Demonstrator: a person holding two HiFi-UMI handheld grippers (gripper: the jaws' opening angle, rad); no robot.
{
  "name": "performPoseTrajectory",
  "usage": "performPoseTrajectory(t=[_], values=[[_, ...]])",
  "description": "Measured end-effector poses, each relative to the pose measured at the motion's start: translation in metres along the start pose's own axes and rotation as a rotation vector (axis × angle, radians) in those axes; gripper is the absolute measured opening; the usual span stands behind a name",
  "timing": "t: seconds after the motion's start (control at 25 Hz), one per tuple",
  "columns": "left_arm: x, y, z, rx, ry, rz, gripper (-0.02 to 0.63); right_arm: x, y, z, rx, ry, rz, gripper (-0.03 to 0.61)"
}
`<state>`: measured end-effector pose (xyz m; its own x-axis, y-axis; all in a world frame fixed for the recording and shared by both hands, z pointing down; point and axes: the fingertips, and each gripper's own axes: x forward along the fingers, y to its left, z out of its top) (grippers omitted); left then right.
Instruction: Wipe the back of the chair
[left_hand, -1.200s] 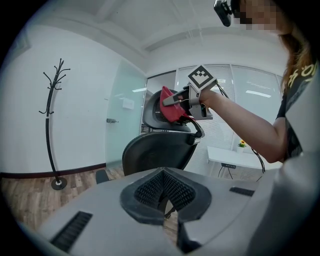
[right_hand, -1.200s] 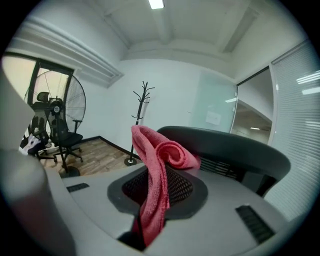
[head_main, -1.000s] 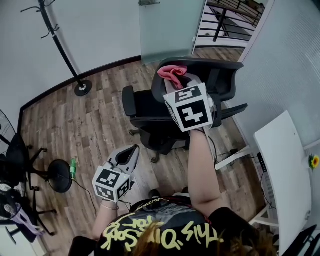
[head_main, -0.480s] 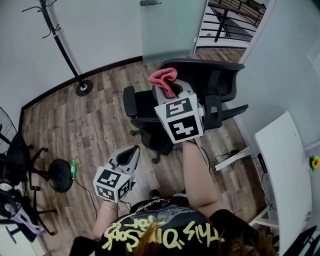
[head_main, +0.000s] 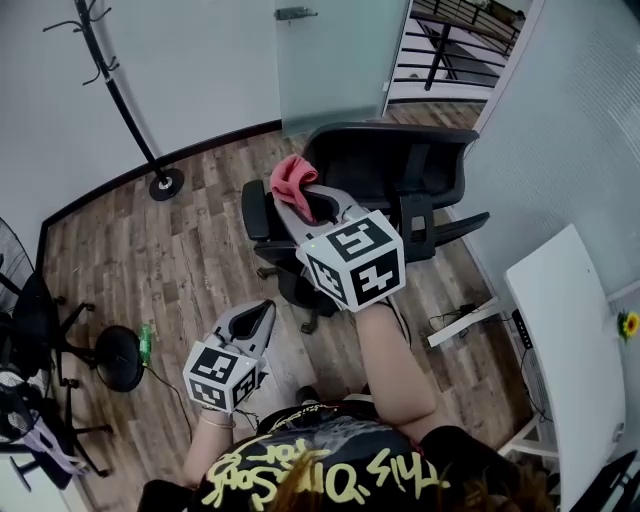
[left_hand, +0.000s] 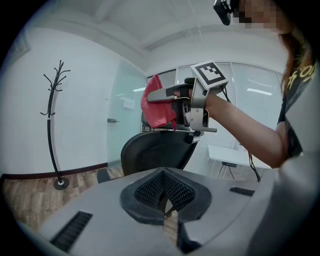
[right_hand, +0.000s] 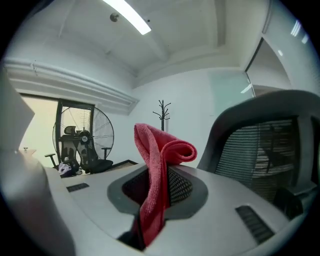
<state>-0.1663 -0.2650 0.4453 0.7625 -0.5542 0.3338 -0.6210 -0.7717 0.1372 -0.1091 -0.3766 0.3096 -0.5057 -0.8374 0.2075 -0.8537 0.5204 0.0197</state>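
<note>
Chair back (head_main: 395, 160): where does it stand from your tools?

Just to the right of my right tool (head_main: 300, 200), not touching it. That tool is clamped on a red cloth (head_main: 291, 178). My left tool (head_main: 262, 318) hangs low over the floor (head_main: 150, 250), well short of it, jaws together and holding nothing.

Anything hidden?

My arm (head_main: 395, 360) and the marker cube cover its lower part.

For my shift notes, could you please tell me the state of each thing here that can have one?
right gripper: jaws shut on the red cloth.
red cloth: folded over, held up beside the chair, apparently not touching it.
left gripper: jaws shut, empty, held low.
chair: upright, unoccupied.
</note>
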Motion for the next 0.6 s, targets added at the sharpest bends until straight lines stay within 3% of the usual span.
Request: performPoseTrajectory(t=[0.16, 0.32, 0.44, 0.6], values=[[0.006, -0.009, 0.004, 0.009, -0.004, -0.008, -0.008, -0.02, -0.001, 0.003, 0.006, -0.037, 0.021, 0.063], [0.014, -0.019, 0.006, 0.014, -0.006, -0.015, -0.006, -0.077, -0.019, 0.041, 0.005, -0.189, -0.003, 0.063], [0.026, -0.031, 0.009, 0.021, -0.005, -0.027, -0.008, -0.123, -0.059, 0.054, -0.01, -0.24, -0.102, 0.063], [0.044, -0.053, 0.012, 0.032, 0.0, -0.059, -0.008, -0.17, -0.126, 0.035, 0.014, -0.219, -0.262, 0.063]])
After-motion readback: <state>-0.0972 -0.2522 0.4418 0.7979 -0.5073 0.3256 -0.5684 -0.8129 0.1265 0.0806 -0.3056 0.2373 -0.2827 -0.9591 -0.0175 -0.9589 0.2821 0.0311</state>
